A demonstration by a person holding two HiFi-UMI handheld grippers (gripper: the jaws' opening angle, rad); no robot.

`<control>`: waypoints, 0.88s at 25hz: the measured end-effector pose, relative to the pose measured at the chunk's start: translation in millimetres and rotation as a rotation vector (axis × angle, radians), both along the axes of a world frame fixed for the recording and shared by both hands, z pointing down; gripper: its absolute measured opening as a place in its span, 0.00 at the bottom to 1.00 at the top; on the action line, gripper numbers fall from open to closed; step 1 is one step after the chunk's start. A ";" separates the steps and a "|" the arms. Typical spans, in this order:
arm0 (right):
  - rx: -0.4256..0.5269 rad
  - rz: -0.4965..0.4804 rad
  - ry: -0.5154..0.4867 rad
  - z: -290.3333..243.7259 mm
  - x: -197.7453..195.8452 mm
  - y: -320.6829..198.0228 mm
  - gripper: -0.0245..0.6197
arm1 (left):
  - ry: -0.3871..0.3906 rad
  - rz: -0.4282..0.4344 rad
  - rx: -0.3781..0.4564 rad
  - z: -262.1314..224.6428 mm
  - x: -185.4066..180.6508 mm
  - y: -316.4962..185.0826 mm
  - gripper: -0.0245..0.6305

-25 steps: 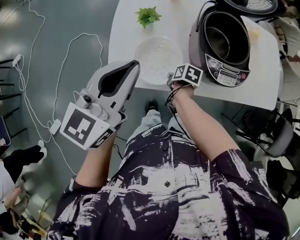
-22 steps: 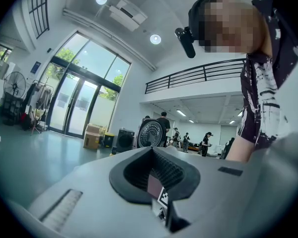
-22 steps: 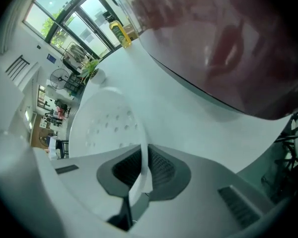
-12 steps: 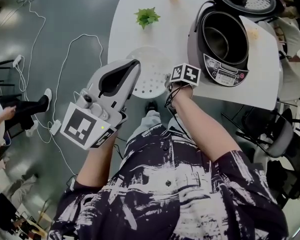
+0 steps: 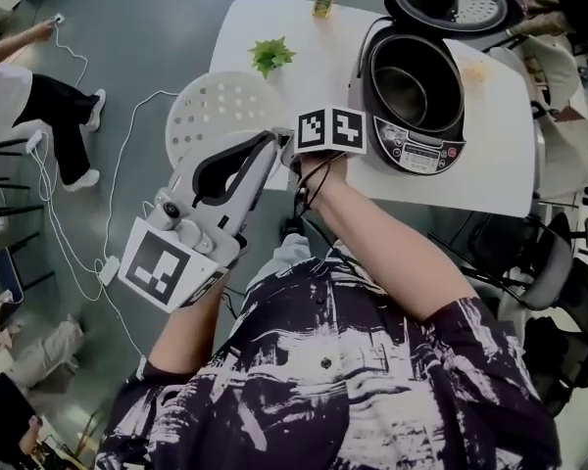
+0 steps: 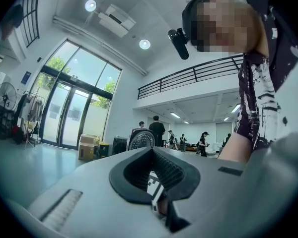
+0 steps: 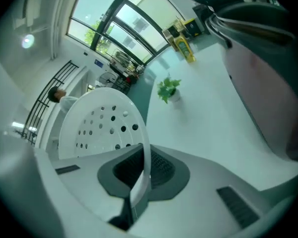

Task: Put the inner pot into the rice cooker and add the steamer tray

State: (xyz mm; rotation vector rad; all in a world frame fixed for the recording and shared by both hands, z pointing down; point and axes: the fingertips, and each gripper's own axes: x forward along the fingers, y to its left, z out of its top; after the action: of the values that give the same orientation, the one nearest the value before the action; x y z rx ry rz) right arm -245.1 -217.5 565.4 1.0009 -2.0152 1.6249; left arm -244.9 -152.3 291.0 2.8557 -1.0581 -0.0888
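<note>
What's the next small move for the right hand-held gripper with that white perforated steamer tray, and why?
Probably carry it right, over the open grey rice cooker. The right hand-held gripper is shut on the white perforated steamer tray's rim, the tray hangs beyond the white table's left edge, and the dark inner pot already sits in the cooker.

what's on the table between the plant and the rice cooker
Nothing. In the head view the white table is bare between the plant and the cooker; the right gripper view shows the same.
</note>
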 end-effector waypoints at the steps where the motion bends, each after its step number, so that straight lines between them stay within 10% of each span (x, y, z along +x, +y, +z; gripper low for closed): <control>1: 0.029 -0.005 -0.013 -16.0 -0.7 -9.4 0.04 | 0.000 0.009 0.011 -5.4 4.8 2.8 0.04; 12: 0.263 0.116 0.098 -139.1 173.7 -99.0 0.05 | 0.004 0.157 0.055 -27.0 82.3 18.1 0.04; 22: 0.170 0.243 0.389 -104.0 375.4 -120.3 0.05 | -0.003 0.208 0.039 -27.1 139.0 14.4 0.04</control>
State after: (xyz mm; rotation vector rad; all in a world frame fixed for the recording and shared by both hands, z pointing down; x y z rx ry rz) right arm 130.3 -337.8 461.4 1.5423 -1.8398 1.2531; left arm -105.9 -137.9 263.9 2.9814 -0.7622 -0.0902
